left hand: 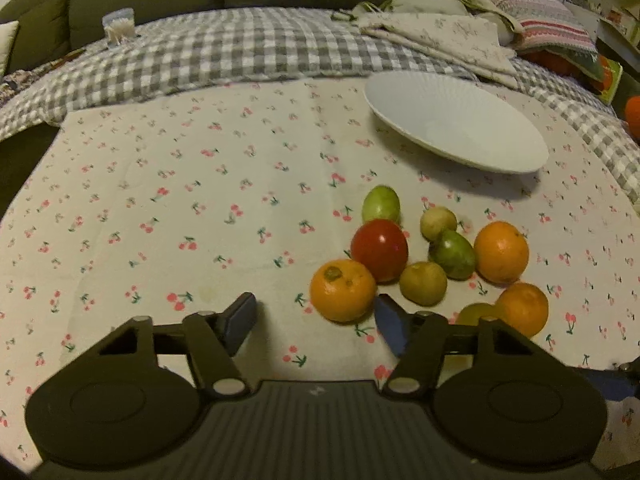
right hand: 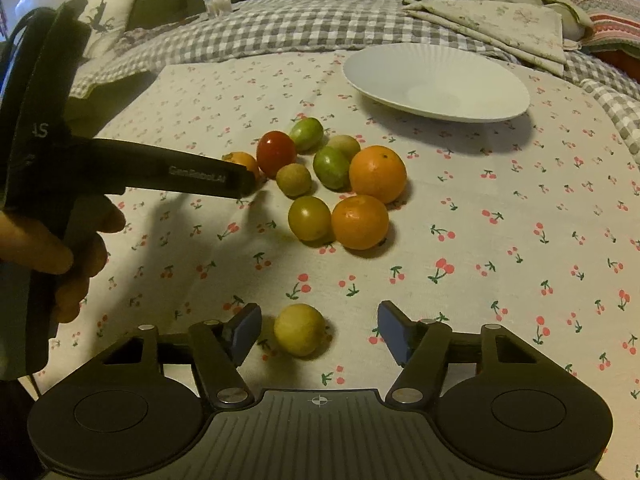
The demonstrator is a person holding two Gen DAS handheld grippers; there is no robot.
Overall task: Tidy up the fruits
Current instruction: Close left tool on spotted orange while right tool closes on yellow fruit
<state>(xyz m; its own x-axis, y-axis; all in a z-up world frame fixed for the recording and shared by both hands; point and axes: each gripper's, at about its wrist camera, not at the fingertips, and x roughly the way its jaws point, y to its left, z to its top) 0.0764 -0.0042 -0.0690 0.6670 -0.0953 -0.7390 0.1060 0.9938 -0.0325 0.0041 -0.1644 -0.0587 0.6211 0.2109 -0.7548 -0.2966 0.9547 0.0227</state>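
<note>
Small round oranges (right hand: 377, 174), green fruits (right hand: 331, 167) and one glossy red tomato (right hand: 276, 153) sat clustered. One pale yellow fruit (right hand: 299, 329) lay apart.

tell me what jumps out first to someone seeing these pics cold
A tight cluster of fruit sits mid-cloth: the red tomato, three oranges including the biggest orange, and several green ones. Behind it lies an empty white plate. One yellow fruit sits alone between the open right gripper fingers.

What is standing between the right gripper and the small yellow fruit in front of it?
Nothing visible. The yellow fruit lies alone on the cherry-print cloth, just ahead of the open right gripper and roughly between its fingertips. The other fruits cluster farther away, toward the white plate.
</note>
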